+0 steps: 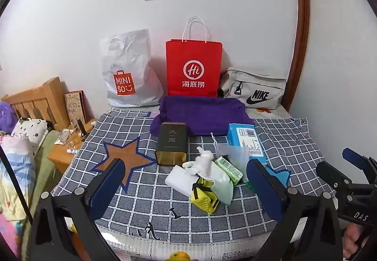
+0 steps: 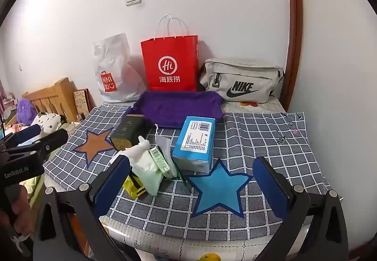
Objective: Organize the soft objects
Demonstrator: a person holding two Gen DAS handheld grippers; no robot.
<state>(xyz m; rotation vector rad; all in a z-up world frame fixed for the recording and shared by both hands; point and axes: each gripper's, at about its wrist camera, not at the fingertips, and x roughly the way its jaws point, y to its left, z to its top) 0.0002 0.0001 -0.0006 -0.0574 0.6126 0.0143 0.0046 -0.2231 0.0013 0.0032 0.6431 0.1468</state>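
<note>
Left wrist view is showing the left tongs standing wide open and holding nothing, hovering over a checked cloth spread on the surface. Along the wall three containers are standing: a white plastic bag, a red paper bag upright with its handles up, and a grey waist bag lying on its side; what they are holding cannot be told. A purple cloth is lying flat before the red bag, its long side running left to right. Near the cloth's middle a small heap of soft things is sitting: white pouches, a green packet lying slantwise, and a yellow mesh bag. A dark tin is standing just behind the heap, and a blue tissue pack is lying beside it, long axis pointing away. Right wrist view is showing the right tongs likewise gaping empty over a blue star.
</note>
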